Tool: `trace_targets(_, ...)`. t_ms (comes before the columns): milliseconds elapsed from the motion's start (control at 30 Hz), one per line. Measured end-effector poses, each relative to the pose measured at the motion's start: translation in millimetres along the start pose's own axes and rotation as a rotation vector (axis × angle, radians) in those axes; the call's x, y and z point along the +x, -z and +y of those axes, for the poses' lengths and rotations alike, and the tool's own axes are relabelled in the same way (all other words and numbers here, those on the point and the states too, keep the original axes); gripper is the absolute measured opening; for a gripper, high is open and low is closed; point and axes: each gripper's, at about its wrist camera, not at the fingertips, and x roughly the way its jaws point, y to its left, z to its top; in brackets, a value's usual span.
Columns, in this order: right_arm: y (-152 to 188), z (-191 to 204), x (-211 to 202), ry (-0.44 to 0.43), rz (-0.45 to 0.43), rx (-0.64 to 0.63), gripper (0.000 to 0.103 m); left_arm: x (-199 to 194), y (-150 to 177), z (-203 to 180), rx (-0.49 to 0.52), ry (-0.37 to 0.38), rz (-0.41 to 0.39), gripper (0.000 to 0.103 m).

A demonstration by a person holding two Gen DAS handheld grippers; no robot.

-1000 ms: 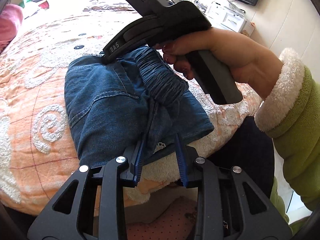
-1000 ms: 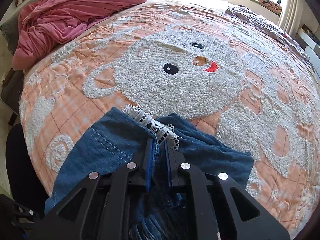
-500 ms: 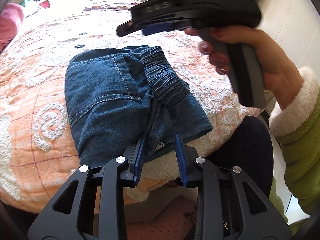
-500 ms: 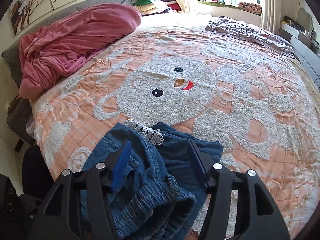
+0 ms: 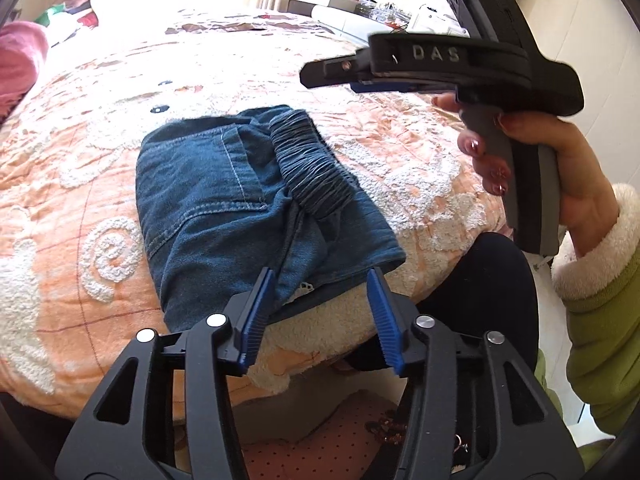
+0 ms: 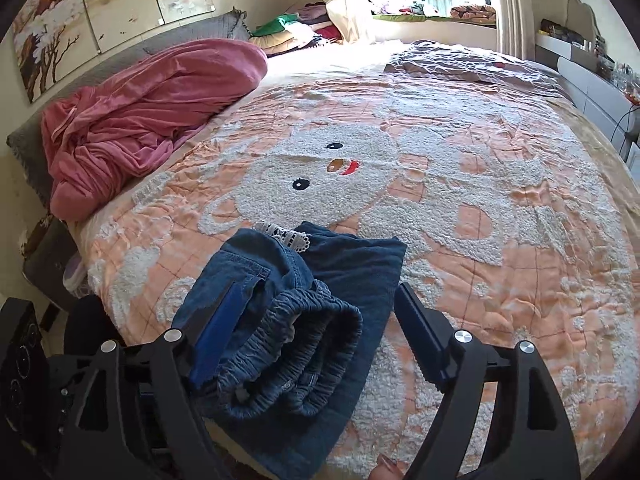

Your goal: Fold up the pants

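Folded blue denim pants [image 5: 240,204] lie on the peach bedspread near the bed's near edge, elastic waistband [image 5: 312,172] bunched on top. My left gripper [image 5: 322,304] is open and empty, its blue pads on either side of the pants' near corner. My right gripper [image 6: 316,320] is open and empty, raised above the waistband end of the pants [image 6: 296,320], lace trim [image 6: 286,236] at the far fold. The right gripper also shows in the left wrist view [image 5: 360,76], held in a hand above the bed.
The peach bedspread [image 6: 460,208] with a white bear pattern covers the bed. A crumpled pink blanket [image 6: 148,112] lies by the headboard. A grey cloth [image 6: 460,64] lies at the far side. A white dresser [image 6: 592,76] stands at right.
My right gripper has opened, let go of the pants' folded edge, and lifted up and back. My left gripper has opened wider and stayed at the near corner.
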Motion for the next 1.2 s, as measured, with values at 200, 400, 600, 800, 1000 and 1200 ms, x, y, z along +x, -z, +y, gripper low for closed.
trace_targets(200,8.0,0.7,-17.8,-0.003,-0.025,0.013,0.08,-11.1,-4.1,-2.5,0.001,-0.009,-0.02,0.046)
trace_targets(400,11.9,1.6,-32.5,-0.012,-0.053,0.024,0.081,-20.7,-8.0,-2.2,0.005,-0.028,-0.044,0.052)
trace_targets(600,16.2,0.5,-37.7,-0.013,-0.07,0.038,0.084,-30.2,-14.4,4.5,-0.004,-0.069,-0.071,0.059)
trace_targets(800,21.5,-0.1,-30.5,-0.016,-0.059,0.05,0.085,-36.1,-19.7,16.9,-0.031,-0.099,-0.09,0.066)
trace_targets(1000,26.8,-0.2,-22.2,-0.017,-0.05,0.056,0.086,-36.0,-23.9,30.4,-0.063,-0.124,-0.099,0.078)
trace_targets(1200,33.8,-8.7,-4.7,-0.008,-0.022,0.101,0.089,-25.0,-30.7,54.3,-0.091,-0.189,-0.1,0.086)
